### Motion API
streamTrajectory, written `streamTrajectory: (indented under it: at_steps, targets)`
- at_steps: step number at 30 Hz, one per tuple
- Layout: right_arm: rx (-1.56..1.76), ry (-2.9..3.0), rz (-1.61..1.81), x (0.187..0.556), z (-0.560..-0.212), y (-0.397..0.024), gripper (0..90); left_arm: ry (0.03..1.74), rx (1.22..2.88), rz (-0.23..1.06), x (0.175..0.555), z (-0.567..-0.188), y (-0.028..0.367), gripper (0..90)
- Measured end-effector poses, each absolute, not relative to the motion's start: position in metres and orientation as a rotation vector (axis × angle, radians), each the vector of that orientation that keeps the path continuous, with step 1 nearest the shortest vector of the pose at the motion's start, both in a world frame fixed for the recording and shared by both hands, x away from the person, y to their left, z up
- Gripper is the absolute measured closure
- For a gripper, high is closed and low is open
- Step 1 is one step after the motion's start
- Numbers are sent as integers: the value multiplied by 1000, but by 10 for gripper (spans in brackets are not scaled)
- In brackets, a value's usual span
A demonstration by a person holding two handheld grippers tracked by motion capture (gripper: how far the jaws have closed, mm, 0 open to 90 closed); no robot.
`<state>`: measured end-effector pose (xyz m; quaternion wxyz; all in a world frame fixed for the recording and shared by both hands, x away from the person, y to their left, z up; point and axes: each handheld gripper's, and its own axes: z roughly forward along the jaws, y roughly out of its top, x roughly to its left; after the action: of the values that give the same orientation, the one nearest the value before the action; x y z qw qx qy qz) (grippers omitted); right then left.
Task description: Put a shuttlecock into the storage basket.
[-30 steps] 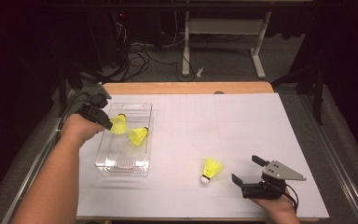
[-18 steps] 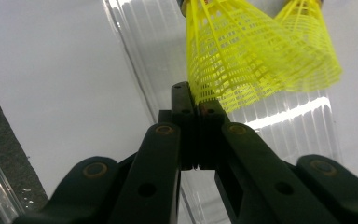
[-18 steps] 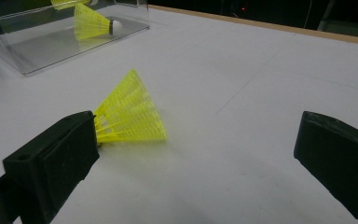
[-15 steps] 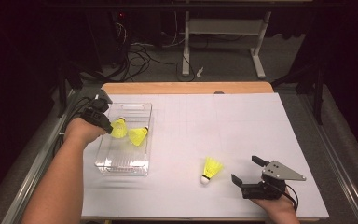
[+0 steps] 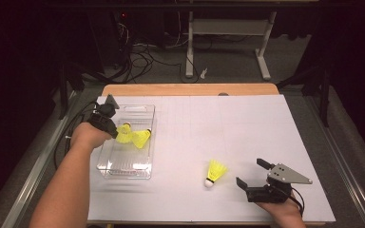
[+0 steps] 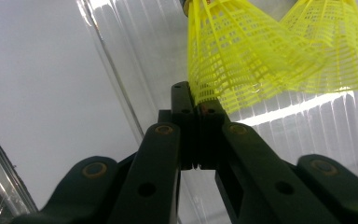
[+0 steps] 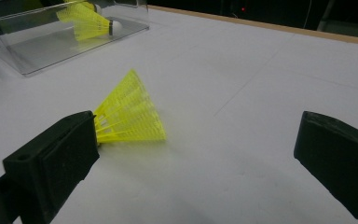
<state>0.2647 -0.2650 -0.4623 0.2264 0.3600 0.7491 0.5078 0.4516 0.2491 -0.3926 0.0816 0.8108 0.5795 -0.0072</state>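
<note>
A clear plastic box (image 5: 126, 152) lies near the left edge of the white table sheet (image 5: 247, 128), leaving a broad bare stretch across the middle and far right. Two yellow shuttlecocks (image 5: 134, 136) lie inside its far end, skirts touching. A third shuttlecock (image 5: 215, 172) lies on the sheet near the front edge, just left of the right gripper (image 5: 253, 174), whose jaws are spread wide and rest low on the table. The right gripper view shows that shuttlecock (image 7: 129, 113) beside its left jaw, untouched. The left gripper (image 6: 194, 100) reaches over the box's left wall, forearm stretched forward; its own view shows the jaws pressed together, pinching one skirt's rim.
</note>
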Motion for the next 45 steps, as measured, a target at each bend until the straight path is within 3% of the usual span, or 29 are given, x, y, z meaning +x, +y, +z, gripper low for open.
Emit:
streamTrajectory:
  at_steps: [28, 45]
  targets:
    - [989, 2072, 1400, 265, -463, -263, 3, 1719, 2413, 0, 452, -391, 244, 872]
    - [987, 2067, 1406, 265, -462, -264, 3, 1688, 2407, -41, 441, -375, 240, 524]
